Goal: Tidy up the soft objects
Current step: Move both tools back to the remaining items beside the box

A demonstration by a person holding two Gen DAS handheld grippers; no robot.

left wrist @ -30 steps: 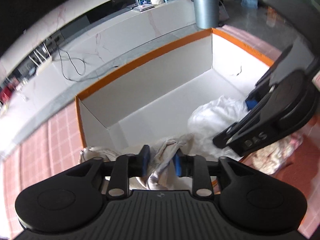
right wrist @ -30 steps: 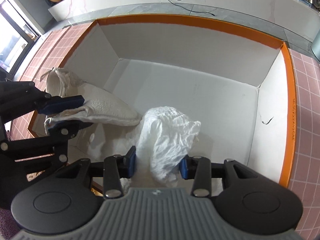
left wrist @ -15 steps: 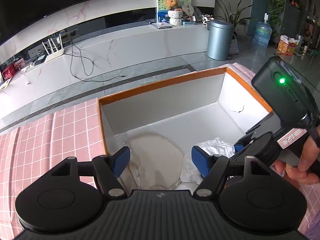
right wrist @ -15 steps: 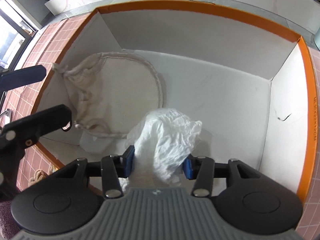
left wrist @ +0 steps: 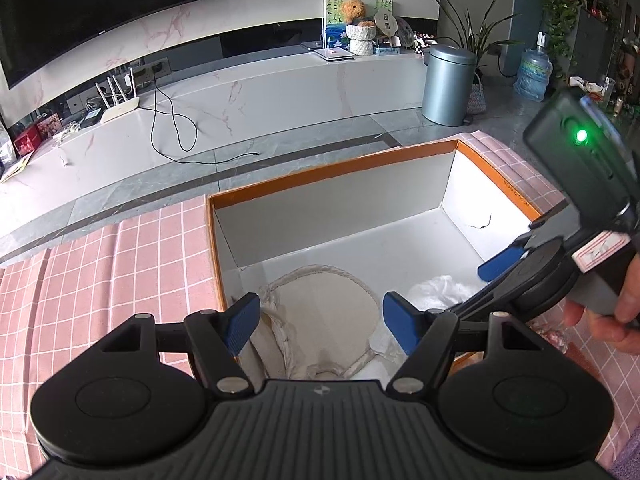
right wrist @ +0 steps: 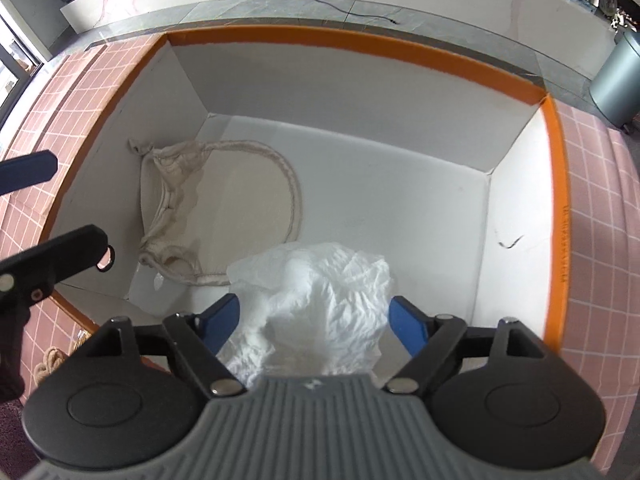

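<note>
A white box with an orange rim (left wrist: 332, 170) (right wrist: 554, 128) stands on the pink checked cloth. A beige round cloth bag (left wrist: 328, 320) (right wrist: 240, 208) lies flat on the box floor at its left. A crumpled white cloth (right wrist: 320, 304) (left wrist: 436, 292) lies to its right. My left gripper (left wrist: 320, 320) is open and empty above the beige bag. My right gripper (right wrist: 316, 320) is open, its blue pads (right wrist: 404, 320) apart on either side of the white cloth, which rests loose in the box.
The pink checked cloth (left wrist: 120, 272) surrounds the box. A patterned soft item (left wrist: 556, 336) lies outside the box at the right, and a coil of rope (right wrist: 48, 364) at the near left. A grey bin (left wrist: 448, 84) and a white marble bench (left wrist: 260, 100) stand beyond.
My left gripper let go of the beige bag, which now lies flat in the box, and has drawn back and up. My right gripper has opened off the white cloth.
</note>
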